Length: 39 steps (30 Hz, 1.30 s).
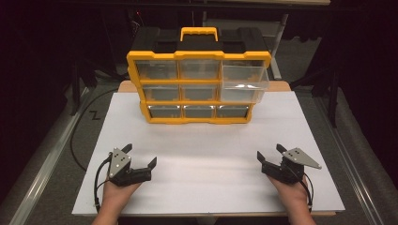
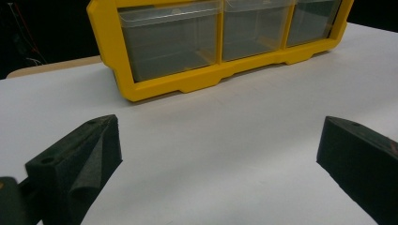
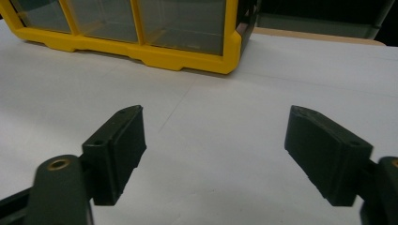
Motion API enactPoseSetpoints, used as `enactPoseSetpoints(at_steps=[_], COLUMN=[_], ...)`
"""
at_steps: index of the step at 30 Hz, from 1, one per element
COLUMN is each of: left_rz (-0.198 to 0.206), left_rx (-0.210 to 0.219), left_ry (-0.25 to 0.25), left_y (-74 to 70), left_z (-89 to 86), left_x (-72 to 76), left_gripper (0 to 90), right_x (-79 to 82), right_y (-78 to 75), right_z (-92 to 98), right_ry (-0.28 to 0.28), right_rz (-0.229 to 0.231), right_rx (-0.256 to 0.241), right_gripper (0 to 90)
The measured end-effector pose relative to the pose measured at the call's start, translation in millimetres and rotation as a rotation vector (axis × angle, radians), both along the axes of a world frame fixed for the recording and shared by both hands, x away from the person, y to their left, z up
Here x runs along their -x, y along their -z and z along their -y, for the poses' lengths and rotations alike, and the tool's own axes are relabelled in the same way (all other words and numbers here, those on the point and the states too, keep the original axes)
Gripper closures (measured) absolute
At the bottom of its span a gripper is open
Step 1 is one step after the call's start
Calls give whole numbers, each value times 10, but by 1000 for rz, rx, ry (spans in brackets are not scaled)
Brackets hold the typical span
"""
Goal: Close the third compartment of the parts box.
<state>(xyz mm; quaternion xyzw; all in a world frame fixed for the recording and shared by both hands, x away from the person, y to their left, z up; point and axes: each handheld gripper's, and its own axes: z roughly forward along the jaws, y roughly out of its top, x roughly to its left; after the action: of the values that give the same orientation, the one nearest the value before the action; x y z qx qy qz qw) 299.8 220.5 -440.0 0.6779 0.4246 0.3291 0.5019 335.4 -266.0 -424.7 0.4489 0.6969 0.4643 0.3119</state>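
Yellow organizer [image 1: 199, 89] has one clear drawer [image 1: 244, 83] pulled out, apparently empty.

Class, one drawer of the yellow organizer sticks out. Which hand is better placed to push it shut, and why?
Probably the right. The open drawer sits at the organizer's right end, on the same side as the right tongs, which are open and empty. The left tongs would have to cross the whole table.

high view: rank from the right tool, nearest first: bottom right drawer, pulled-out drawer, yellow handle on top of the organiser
1. bottom right drawer: lowest row of the organiser, closed, ahead and a little left of the right tool.
2. pulled-out drawer: right column, above that drawer, sticking out toward the person.
3. yellow handle: on top of the organiser, at its middle, farthest back.
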Motion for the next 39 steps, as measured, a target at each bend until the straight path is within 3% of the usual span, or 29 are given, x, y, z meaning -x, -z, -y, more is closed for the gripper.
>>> enactPoseSetpoints(at_steps=[3,7,10,14,18,26,31,39], left_rz=[2,0,1,0,2,3,4,2], left_rx=[5,7,6,6,7,7,7,12], left_ry=[-1,-5,-5,-4,-5,-5,-10,-9], left_y=[-2,-1,-2,-1,-2,-3,-2,-1], left_z=[-2,-14,-16,-20,-25,-27,-31,-34], left_x=[4,-2,1,-2,-1,0,-2,-7], left_gripper=[11,10,11,11,11,11,11,11], right_x=[4,24,28,37,45,60,62,75], right_y=[4,-7,-7,-2,-7,-20,-32,-48], right_z=[12,39,42,33,22,9,45,30], right_ry=[1,1,-2,-10,-33,-38,-23,-26], right_rz=[0,-2,0,2,3,16,15,31], right_rx=[4,-1,6,20,7,20,6,21], right_gripper=[278,417,450,556,639,733,880,900])
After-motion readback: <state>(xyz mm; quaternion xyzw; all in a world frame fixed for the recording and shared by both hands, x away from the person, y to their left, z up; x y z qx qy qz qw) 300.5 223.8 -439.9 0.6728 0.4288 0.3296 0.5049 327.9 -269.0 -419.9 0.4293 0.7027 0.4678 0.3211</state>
